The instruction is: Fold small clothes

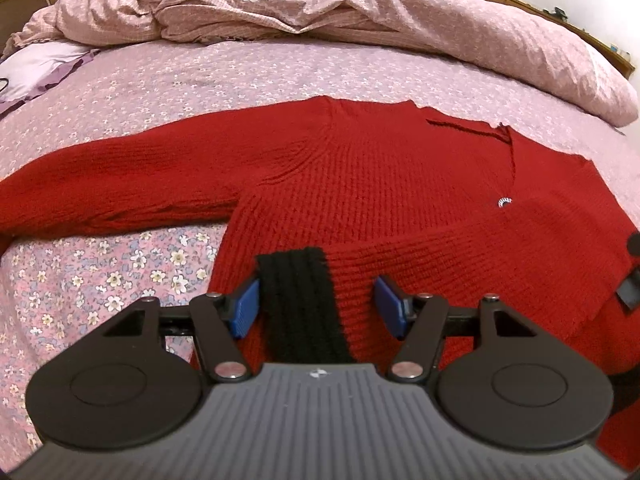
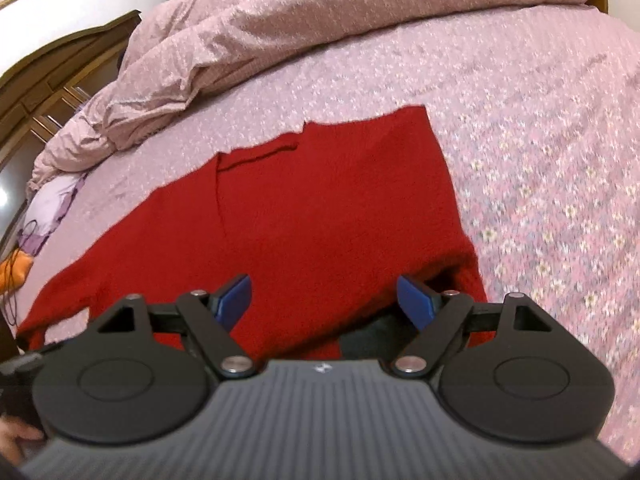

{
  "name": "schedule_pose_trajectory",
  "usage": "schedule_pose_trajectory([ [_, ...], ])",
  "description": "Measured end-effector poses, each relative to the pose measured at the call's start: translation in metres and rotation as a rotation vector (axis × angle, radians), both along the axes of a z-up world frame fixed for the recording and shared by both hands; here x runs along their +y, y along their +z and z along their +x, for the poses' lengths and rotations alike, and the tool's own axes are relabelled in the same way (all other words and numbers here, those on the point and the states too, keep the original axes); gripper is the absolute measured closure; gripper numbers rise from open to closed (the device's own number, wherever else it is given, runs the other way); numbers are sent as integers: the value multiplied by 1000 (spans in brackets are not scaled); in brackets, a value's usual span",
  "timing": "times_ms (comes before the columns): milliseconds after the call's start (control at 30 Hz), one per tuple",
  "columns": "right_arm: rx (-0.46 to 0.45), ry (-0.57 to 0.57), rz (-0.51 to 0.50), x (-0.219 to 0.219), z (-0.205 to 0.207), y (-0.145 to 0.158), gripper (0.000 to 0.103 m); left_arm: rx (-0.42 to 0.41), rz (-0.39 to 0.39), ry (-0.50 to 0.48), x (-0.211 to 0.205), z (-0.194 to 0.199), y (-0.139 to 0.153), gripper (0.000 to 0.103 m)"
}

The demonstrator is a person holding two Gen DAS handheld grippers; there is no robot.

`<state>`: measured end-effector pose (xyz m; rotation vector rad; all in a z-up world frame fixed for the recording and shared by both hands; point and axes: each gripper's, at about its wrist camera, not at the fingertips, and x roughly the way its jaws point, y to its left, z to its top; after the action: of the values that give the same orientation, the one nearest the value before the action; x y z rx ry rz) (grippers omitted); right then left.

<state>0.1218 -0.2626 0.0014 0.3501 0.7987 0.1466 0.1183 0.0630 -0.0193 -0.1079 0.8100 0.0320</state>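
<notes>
A red knit sweater (image 1: 380, 184) lies flat on the floral bedsheet (image 1: 100, 272), one sleeve (image 1: 120, 184) stretched out to the left. The other sleeve is folded across the body, its black cuff (image 1: 300, 300) lying between the blue pads of my left gripper (image 1: 316, 304), which is open just above it. In the right wrist view the sweater (image 2: 320, 208) fills the middle. My right gripper (image 2: 324, 300) is open over its near right side, where a dark cuff (image 2: 368, 336) shows below the fingers.
A rumpled pink duvet (image 1: 320, 4) is heaped at the far side of the bed. A lilac pillow (image 1: 36, 68) lies at the far left. Wooden furniture (image 2: 52, 76) stands beyond the bed. Bare sheet (image 2: 560, 200) lies right of the sweater.
</notes>
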Motion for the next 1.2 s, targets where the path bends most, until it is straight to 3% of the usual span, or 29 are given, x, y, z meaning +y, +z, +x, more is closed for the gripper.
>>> schedule_pose_trajectory([
  [267,-41,25,-41,-1,1,11,22,3,14,29,-5,2,-1,35],
  [500,-79,-4,-107,-15,44,21,22,-24,89,-10,-17,1,-1,39],
  [700,-62,-48,-180,-24,96,9,22,-28,85,-15,-16,6,-3,38],
  [933,-9,2,-205,-13,123,-17,22,-44,98,-8,-19,2,-5,37],
  [1033,-34,28,-301,-1,120,-26,27,-35,80,0,-17,4,-3,37],
  [1133,-56,32,-342,4,116,-26,43,-34,76,1,-16,4,-2,39],
  [1200,-64,25,-351,2,115,-24,62,-44,87,-15,-19,3,-2,46],
])
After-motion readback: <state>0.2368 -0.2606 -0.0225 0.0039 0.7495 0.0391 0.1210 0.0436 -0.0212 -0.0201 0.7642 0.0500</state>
